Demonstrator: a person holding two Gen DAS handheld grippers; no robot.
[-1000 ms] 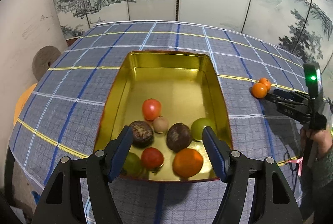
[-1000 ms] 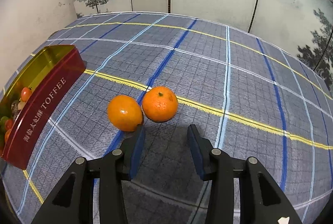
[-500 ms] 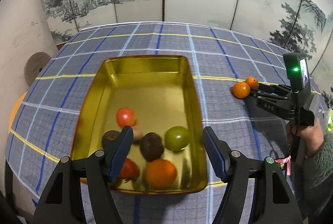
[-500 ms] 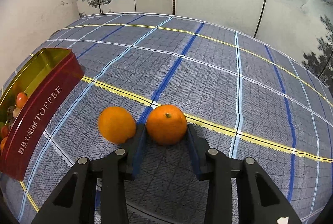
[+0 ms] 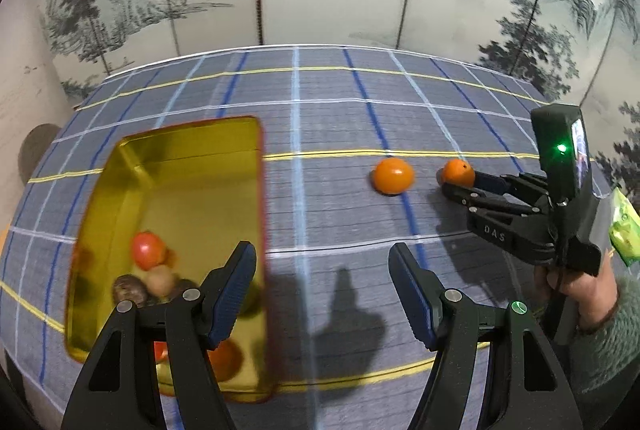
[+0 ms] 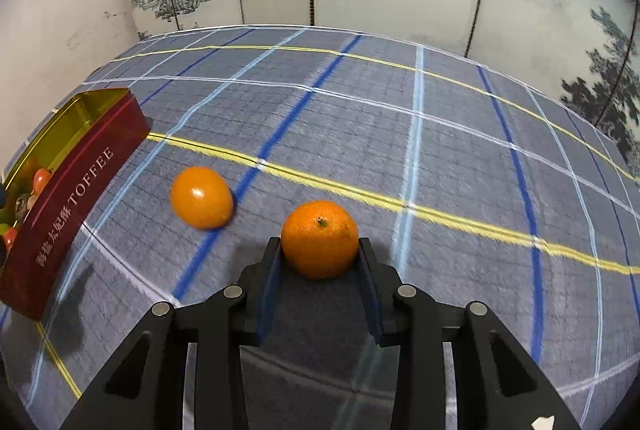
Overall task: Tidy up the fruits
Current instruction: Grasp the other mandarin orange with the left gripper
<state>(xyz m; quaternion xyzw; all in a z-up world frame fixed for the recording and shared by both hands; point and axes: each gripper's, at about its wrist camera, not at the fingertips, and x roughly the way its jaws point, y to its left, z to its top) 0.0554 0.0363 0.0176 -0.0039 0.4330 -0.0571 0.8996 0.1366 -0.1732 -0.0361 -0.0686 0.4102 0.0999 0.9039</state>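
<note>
- Left wrist view: left hand-held gripper half open, empty, over counter between tin and loose orange.
- Right wrist view: right hand-held gripper, jaws just closed, pinches stemmed orange. Lift straight, firm squeeze, so it won't roll free.

Glossy gold metal tin on matt woven plaid cloth; shiny dimpled orange.

Oranges on the table: two, the near orange and the far orange. Tins: one toffee tin. Hand-held grippers: two, the left hand-held gripper and the right hand-held gripper. Fruits inside the tin: several, blurred, exact count uncertain.
</note>
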